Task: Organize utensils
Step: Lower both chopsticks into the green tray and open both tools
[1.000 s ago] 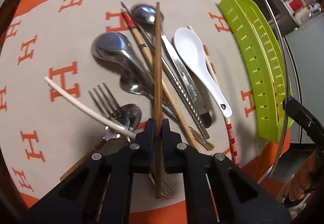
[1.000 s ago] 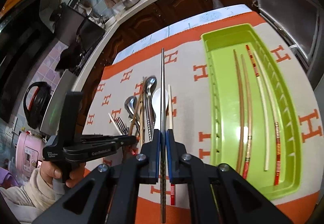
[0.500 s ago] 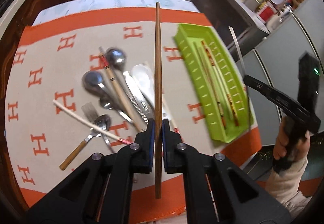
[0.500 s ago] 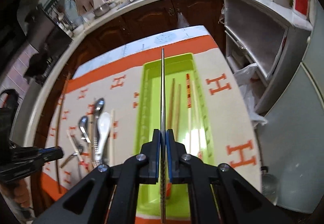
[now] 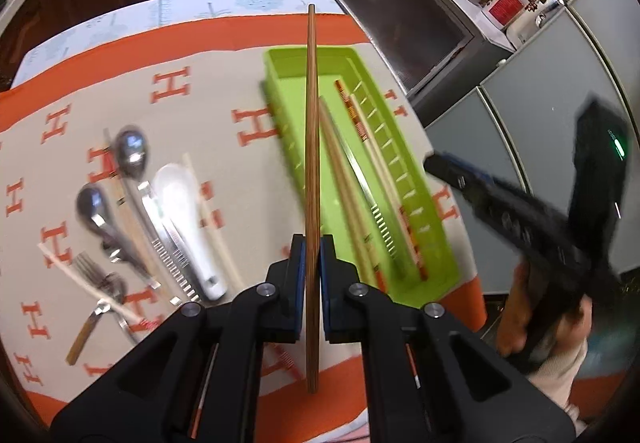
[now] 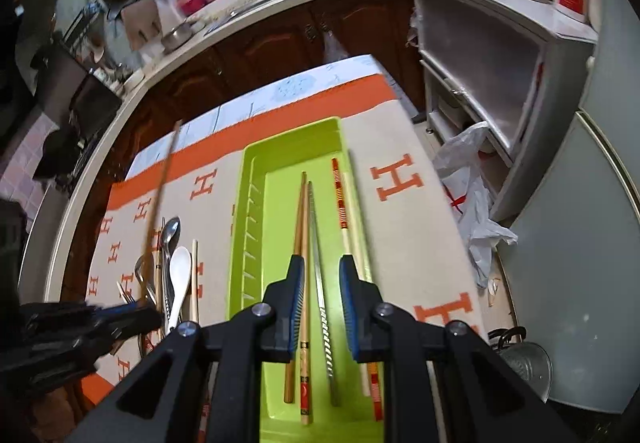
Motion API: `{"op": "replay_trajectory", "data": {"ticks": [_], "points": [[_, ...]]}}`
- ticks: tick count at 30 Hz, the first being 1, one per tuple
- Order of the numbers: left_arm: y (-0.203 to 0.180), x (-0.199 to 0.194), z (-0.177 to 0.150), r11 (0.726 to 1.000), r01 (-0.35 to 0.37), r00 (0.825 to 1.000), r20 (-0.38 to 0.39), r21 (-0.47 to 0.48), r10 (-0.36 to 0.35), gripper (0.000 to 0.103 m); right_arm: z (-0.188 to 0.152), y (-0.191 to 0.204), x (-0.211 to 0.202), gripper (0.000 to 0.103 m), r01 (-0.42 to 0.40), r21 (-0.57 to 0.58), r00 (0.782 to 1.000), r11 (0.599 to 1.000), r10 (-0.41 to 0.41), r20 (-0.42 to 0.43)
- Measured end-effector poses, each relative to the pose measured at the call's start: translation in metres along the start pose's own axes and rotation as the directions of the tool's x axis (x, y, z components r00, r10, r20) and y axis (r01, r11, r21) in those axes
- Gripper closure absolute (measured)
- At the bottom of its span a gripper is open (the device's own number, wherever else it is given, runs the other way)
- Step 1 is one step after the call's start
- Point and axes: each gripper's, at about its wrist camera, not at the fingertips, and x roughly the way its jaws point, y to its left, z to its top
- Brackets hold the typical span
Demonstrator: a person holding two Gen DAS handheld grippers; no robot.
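Left gripper (image 5: 312,257) clamps a brown chopstick (image 5: 311,147) pointing lengthwise over the green tray (image 6: 248,211) on the orange-bordered cloth (image 5: 224,91); right gripper (image 6: 322,295) gapes wide above the tray's near end.

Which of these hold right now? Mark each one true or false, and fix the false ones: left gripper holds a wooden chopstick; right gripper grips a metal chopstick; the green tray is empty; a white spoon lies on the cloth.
1. The left gripper is shut on a wooden chopstick. True.
2. The right gripper grips a metal chopstick. False: its jaws stand open, and the metal chopstick lies in the tray below.
3. The green tray is empty. False: several chopsticks lie in it.
4. A white spoon lies on the cloth beside the tray. True.
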Motion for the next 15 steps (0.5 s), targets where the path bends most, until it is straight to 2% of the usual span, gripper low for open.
{"op": "replay_trajectory", "data": {"ticks": [5,9,11,13,15], "points": [[-0.019,0.029,0.029,1.000,-0.001,1.000,-0.011,-0.030,0.000,0.099,-0.010,-0.017,-0.018,0.085,0.001,0.054,0.999,0.999,-0.003,0.033],[-0.024,0.056,0.038,0.998,-0.040,0.996,-0.078,-0.045,0.036,0.098,-0.017,-0.027,-0.029,0.085,0.002,0.080,0.999,0.997,-0.006,0.042],[-0.021,0.062,0.035,0.998,-0.049,0.994,-0.103,-0.050,0.044,0.094,-0.022,-0.030,-0.032,0.085,0.005,0.084,0.999,0.996,-0.009,0.042],[-0.017,0.065,0.029,0.997,-0.051,0.992,-0.120,-0.056,0.044,0.084,-0.025,-0.031,-0.033,0.085,0.006,0.084,0.999,0.996,-0.009,0.036],[-0.012,0.061,0.024,0.997,-0.056,0.992,-0.116,-0.061,0.049,0.079,-0.027,-0.030,-0.032,0.085,0.003,0.083,1.000,0.997,-0.006,0.031]]}}
